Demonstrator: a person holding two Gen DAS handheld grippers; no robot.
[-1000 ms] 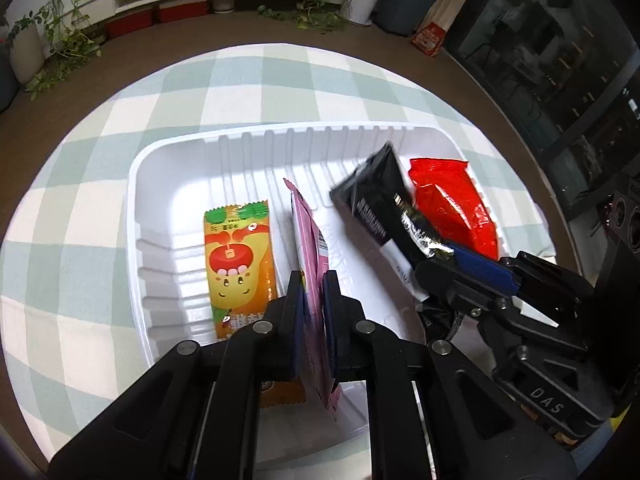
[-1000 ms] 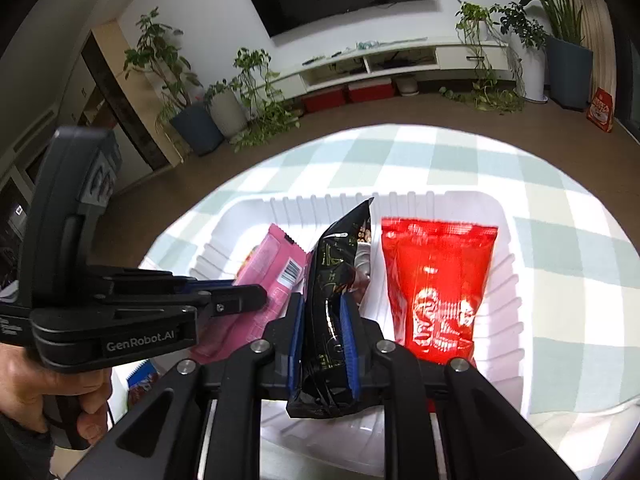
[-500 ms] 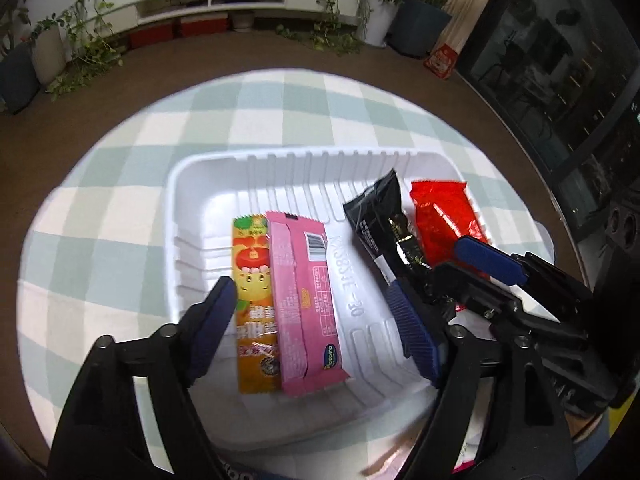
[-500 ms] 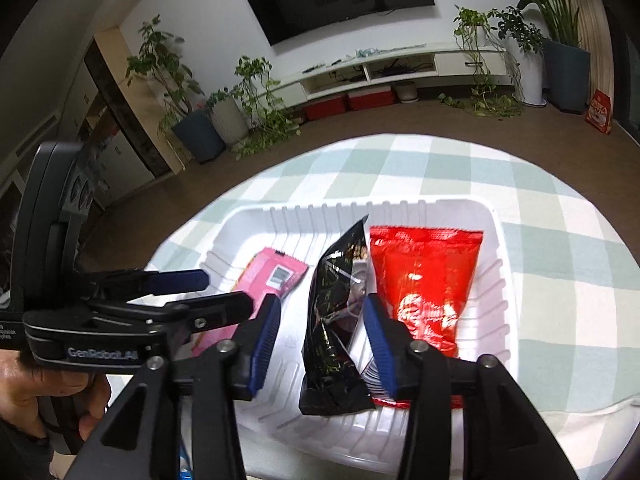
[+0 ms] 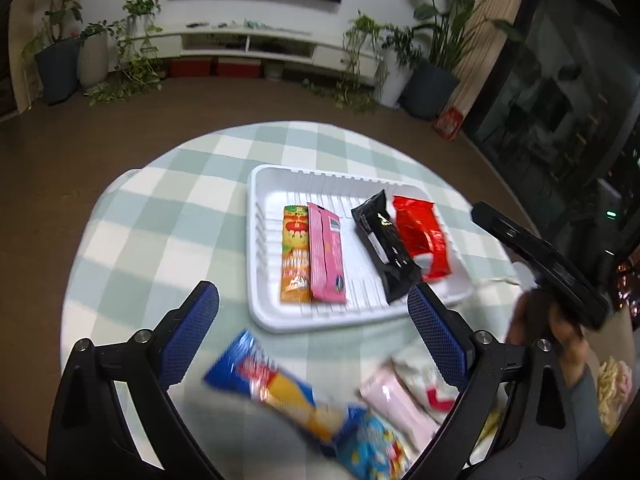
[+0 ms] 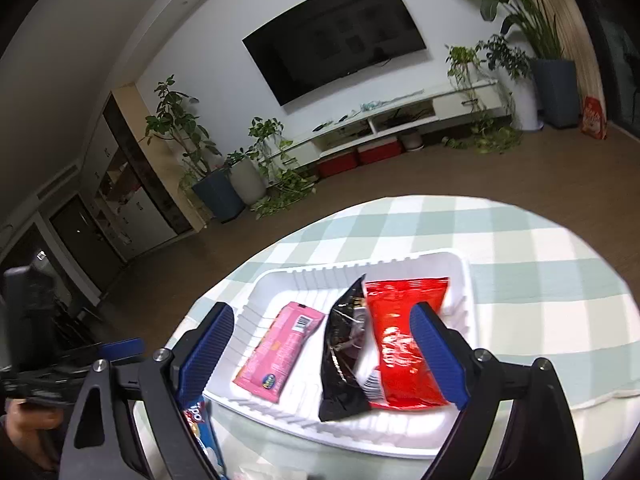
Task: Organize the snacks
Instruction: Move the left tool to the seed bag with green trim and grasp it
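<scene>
Where a second ago both tongs pinched packets, left tongs (image 5: 314,322) and right tongs (image 6: 322,354) have just been opening, now wide and empty, pink packet (image 5: 326,258) lying at nine o'clock in the white tray (image 5: 264,320), black packet (image 6: 344,360) flat beside the red packet (image 6: 404,344), loose snacks at six o'clock on the checked bench (image 5: 160,220).

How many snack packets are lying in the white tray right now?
4. Across the white tray, seen from the left gripper: an orange packet at the left, a pink packet touching it, then a black packet, and a red packet at the right. None looks hidden.
</scene>
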